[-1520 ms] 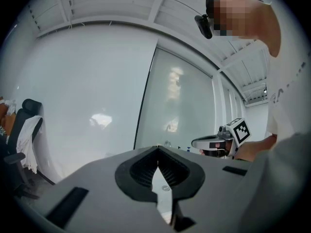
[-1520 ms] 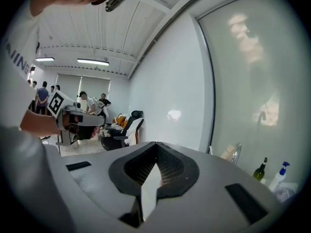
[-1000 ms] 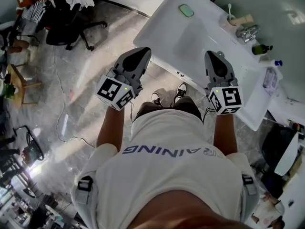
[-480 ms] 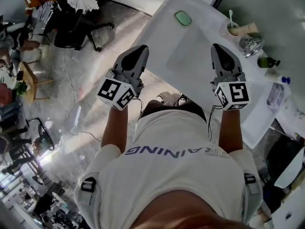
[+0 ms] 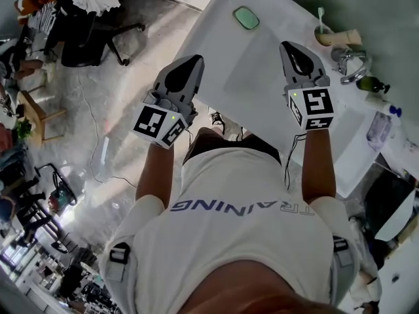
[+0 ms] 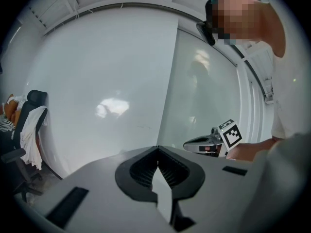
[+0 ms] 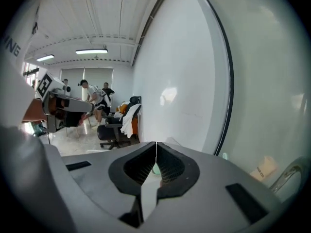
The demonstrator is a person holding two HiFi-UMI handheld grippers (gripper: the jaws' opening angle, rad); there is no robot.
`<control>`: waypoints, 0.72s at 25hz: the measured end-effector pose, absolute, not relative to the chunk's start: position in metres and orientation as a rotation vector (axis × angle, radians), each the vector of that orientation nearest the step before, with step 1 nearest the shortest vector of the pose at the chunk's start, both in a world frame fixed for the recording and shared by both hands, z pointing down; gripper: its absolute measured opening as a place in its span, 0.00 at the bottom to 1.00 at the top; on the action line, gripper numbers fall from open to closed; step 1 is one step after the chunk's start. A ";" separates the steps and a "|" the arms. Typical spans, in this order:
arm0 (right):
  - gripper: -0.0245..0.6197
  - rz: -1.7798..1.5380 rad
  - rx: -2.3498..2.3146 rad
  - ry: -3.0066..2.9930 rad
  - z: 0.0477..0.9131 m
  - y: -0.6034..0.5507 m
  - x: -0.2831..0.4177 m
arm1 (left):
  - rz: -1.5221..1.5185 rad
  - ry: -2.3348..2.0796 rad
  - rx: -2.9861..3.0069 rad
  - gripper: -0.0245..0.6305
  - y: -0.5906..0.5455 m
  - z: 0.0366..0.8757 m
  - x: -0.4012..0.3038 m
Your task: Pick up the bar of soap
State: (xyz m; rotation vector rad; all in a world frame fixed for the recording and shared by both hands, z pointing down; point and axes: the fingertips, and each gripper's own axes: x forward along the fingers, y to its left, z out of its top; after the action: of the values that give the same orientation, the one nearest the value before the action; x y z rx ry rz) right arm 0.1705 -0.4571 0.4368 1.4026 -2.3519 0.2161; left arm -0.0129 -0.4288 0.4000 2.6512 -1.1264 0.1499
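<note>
**Soap untouched at the counter's far end; both grippers closed and empty**

The pale green rounded bar of soap [image 5: 247, 17] lies flat on the white countertop [image 5: 222, 38], near its far corner, with nothing touching it. It sits on bare surface, apart from the clutter by the tap, so it looks reachable from above or from the side.

The right gripper [image 5: 289, 45] is the nearer of the two but well short of the soap. Its jaws are pressed together with nothing between them. The left gripper [image 5: 198, 59] hangs near the counter's left edge, its jaws likewise closed on nothing. Both point forward over the counter, which reads as an approach. The jaws would have to open before any grasp.

The shallow white sink basin [image 5: 258, 70], between the soap and the person, appears empty. To the right, by the chrome tap [image 5: 350, 61], a beige cup [image 5: 334, 39] holds a toothbrush [image 5: 319, 17]. A dark green bottle [image 5: 370, 82] stands just beside the tap.
</note>
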 end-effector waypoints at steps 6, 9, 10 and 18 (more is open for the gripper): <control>0.16 0.279 1.291 -2.216 0.493 -0.517 0.147 | 0.180 -1.080 2.635 0.05 -0.447 0.423 -0.036; 0.24 0.323 1.243 -2.157 0.528 -0.546 0.138 | 0.181 -1.077 2.608 0.05 -0.453 0.433 -0.048; 0.26 0.341 1.230 -2.138 0.540 -0.554 0.134 | 0.185 -1.076 2.599 0.05 -0.454 0.437 -0.053; 0.39 0.432 1.091 -1.984 0.629 -0.591 0.116 | 0.197 -1.075 2.531 0.05 -0.464 0.466 -0.073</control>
State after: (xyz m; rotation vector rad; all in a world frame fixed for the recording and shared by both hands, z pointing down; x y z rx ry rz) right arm 0.1163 -0.5914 0.6289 1.0910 -1.9845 0.4316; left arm -0.0732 -0.4638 0.4658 2.5309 -1.0747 0.1968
